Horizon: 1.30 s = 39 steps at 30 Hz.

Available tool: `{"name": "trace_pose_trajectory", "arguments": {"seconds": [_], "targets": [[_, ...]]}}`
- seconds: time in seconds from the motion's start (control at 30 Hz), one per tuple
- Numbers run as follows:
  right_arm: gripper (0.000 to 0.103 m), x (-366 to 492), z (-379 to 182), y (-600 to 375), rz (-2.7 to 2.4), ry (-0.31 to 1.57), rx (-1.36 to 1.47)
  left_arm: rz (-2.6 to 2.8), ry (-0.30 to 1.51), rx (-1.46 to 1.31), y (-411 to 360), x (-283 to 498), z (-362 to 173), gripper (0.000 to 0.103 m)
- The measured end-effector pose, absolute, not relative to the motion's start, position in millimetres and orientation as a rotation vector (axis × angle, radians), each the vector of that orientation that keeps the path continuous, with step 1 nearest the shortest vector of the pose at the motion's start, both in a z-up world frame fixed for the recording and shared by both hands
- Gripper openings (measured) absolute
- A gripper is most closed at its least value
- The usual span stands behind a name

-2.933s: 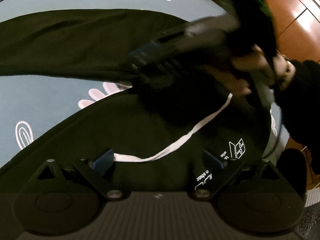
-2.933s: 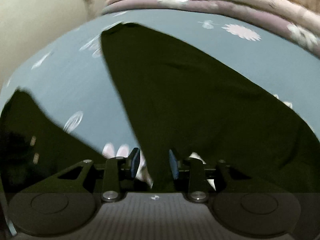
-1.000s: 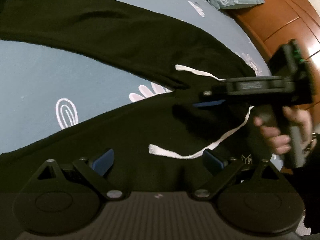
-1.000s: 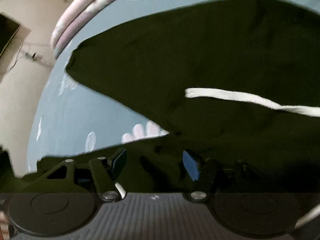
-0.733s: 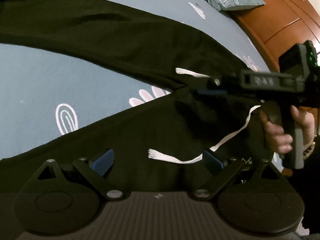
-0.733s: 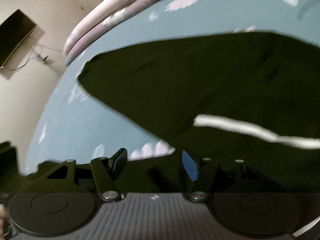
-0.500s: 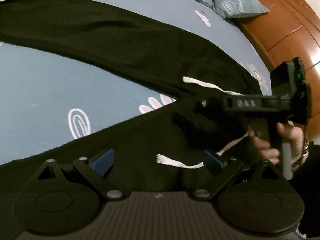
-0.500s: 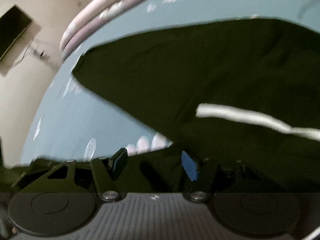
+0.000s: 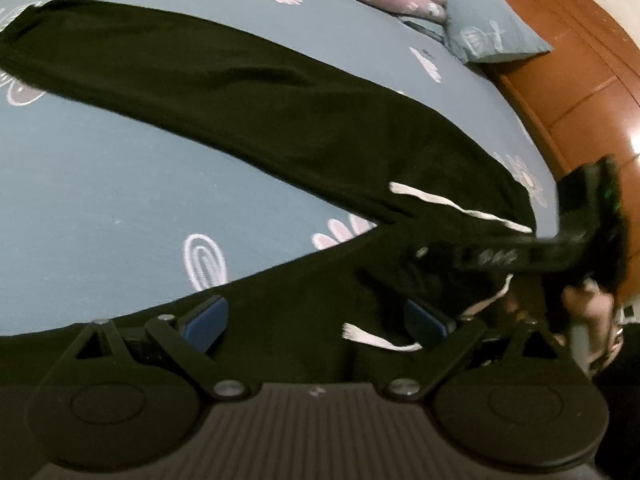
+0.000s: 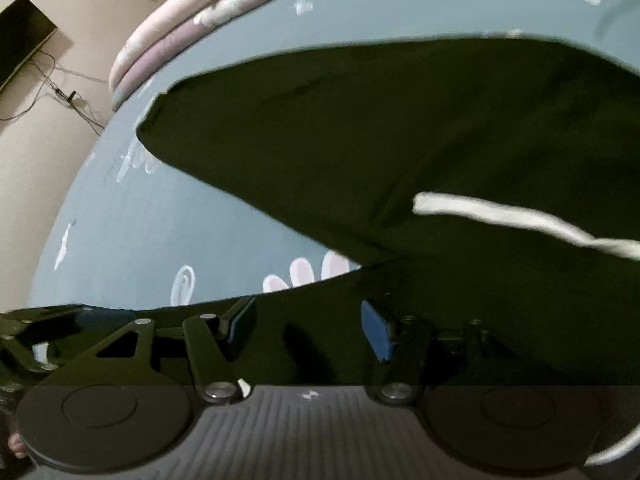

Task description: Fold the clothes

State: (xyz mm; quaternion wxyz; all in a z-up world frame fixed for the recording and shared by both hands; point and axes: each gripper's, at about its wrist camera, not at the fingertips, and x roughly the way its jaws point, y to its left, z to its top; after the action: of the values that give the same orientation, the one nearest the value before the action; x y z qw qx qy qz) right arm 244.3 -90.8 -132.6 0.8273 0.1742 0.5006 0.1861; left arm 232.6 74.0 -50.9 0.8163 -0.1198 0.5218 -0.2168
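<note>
Left gripper sits low with its blue-padded fingers spread wide apart and nothing pinched between them, pointing forward and slightly down. Right gripper is parted too, jaws a moderate gap apart and empty, one pad dark and the other pad showing bright blue. In the left wrist view the right gripper's black body reaches in level from the right edge, blurred, with the person's hand wrapped around its grip underneath; a dark sleeve shows behind it.
</note>
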Motion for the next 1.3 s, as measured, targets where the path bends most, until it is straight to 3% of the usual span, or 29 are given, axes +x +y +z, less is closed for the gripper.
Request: {"name": "trace_pose_trajectory", "arguments": {"seconds": [0.17, 0.5, 0.77, 1.23, 1.3], "targets": [[0.068, 207, -101, -134, 0.331, 1.066, 0.361, -0.551, 1.13, -0.228, 46, 226, -52, 0.095], [0.068, 108, -151, -159, 0.232, 1.12, 0.435, -0.494, 1.24, -0.142, 18, 227, -89, 0.095], [0.069, 56, -124, -147, 0.108, 1.097, 0.288, -0.484, 1.198, -0.137, 22, 221, -72, 0.095], [0.074, 106, -128, -232, -0.105, 0.885, 0.331, -0.589, 1.171, 0.004, -35, 197, -63, 0.095], [0.08, 117, -130, -243, -0.109, 0.863, 0.352, -0.594, 1.155, 0.015, -42, 195, -61, 0.095]]}}
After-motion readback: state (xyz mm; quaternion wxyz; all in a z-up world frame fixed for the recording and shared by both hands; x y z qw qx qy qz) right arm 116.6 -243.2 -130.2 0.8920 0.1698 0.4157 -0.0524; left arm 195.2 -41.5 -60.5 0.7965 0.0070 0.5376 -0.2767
